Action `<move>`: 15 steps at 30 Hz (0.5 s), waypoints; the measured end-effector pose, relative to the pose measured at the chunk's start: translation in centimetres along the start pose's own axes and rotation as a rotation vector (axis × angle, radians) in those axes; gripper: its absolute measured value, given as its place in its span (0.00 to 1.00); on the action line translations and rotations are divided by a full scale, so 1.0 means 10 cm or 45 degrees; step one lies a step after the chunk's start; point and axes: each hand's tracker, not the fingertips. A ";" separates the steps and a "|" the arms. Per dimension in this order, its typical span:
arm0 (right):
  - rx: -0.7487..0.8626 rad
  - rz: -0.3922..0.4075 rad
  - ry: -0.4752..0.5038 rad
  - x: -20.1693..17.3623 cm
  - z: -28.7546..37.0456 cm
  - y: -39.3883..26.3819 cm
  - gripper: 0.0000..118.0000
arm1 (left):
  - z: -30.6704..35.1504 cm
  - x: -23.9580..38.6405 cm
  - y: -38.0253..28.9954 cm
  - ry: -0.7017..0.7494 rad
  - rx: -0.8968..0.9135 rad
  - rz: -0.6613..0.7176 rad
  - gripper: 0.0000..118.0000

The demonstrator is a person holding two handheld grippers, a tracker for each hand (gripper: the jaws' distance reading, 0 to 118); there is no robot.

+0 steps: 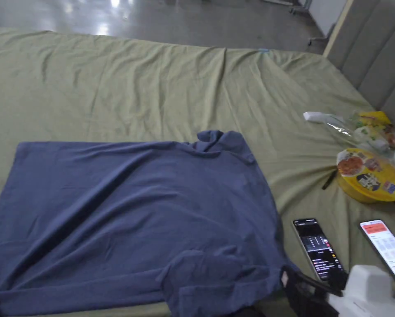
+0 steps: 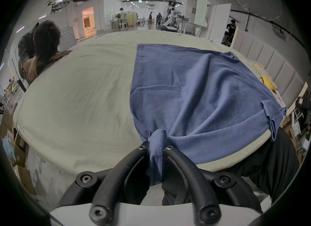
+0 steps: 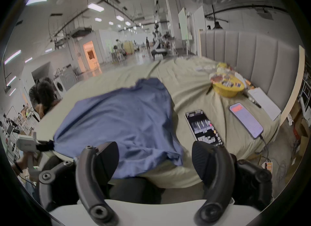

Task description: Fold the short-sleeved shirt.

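Two claws work at the near edge of a bed (image 1: 110, 82) spread with an olive-green sheet. The left claw (image 2: 156, 147) has its jaws pinched together on a bunched corner of the blue short-sleeved shirt (image 2: 193, 86), at the hem end. The right claw (image 3: 154, 152) stands wide open with nothing between its jaws, poised over the near sleeve of the shirt, which droops past the mattress edge.

From the claws outward, the shirt lies mostly flat across the bed, hem toward the left claw and collar (image 1: 211, 138) toward the right, creased through the middle.

Just beyond the right claw lies a phone with a dark screen (image 3: 203, 128), and to that claw's right a second phone with a pale screen (image 3: 245, 120), a cable at its near end. Farther off sits a yellow bowl (image 3: 227, 86) with a printed lid; its lettering is too small to read. Plastic-wrapped packets (image 1: 357, 128) lie beyond it, near the grey padded headboard (image 3: 252, 58).

At the bed's far side from the left claw, a person (image 2: 40, 48) leans on folded arms.
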 end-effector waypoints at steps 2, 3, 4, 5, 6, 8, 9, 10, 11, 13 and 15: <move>-0.096 -0.050 -0.035 0.10 -0.30 -0.11 0.77 | 0.01 0.03 -0.01 -0.001 0.008 -0.002 0.10; -0.126 -0.057 -0.021 0.15 -0.41 -0.15 0.77 | 0.02 0.03 -0.03 0.000 0.017 0.000 0.10; -0.133 -0.042 -0.010 0.20 -0.52 -0.20 0.77 | 0.03 0.03 -0.04 0.001 0.027 0.007 0.10; -0.136 -0.027 -0.017 0.22 -0.61 -0.24 0.77 | 0.01 0.02 -0.06 0.001 0.033 0.014 0.10; -0.134 -0.028 -0.021 0.23 -0.68 -0.27 0.77 | 0.01 0.02 -0.05 0.001 0.035 0.019 0.10; -0.153 -0.074 0.013 0.28 -0.78 -0.30 0.62 | 0.00 0.01 -0.05 0.002 0.030 0.021 0.10; -0.165 -0.108 0.029 0.29 -0.80 -0.31 0.45 | 0.00 0.01 -0.04 0.003 0.026 0.021 0.10; -0.179 -0.123 0.037 0.29 -0.83 -0.31 0.28 | 0.00 0.01 -0.04 0.004 0.022 0.018 0.10; -0.167 -0.122 0.036 0.28 -0.84 -0.32 0.21 | 0.00 0.02 -0.04 0.005 0.019 0.010 0.10; -0.147 -0.119 0.055 0.24 -0.81 -0.31 0.14 | 0.00 0.02 -0.04 0.011 0.017 0.005 0.09; -0.137 -0.099 0.050 0.19 -0.79 -0.30 0.13 | 0.00 0.01 0.02 0.007 -0.002 0.008 0.07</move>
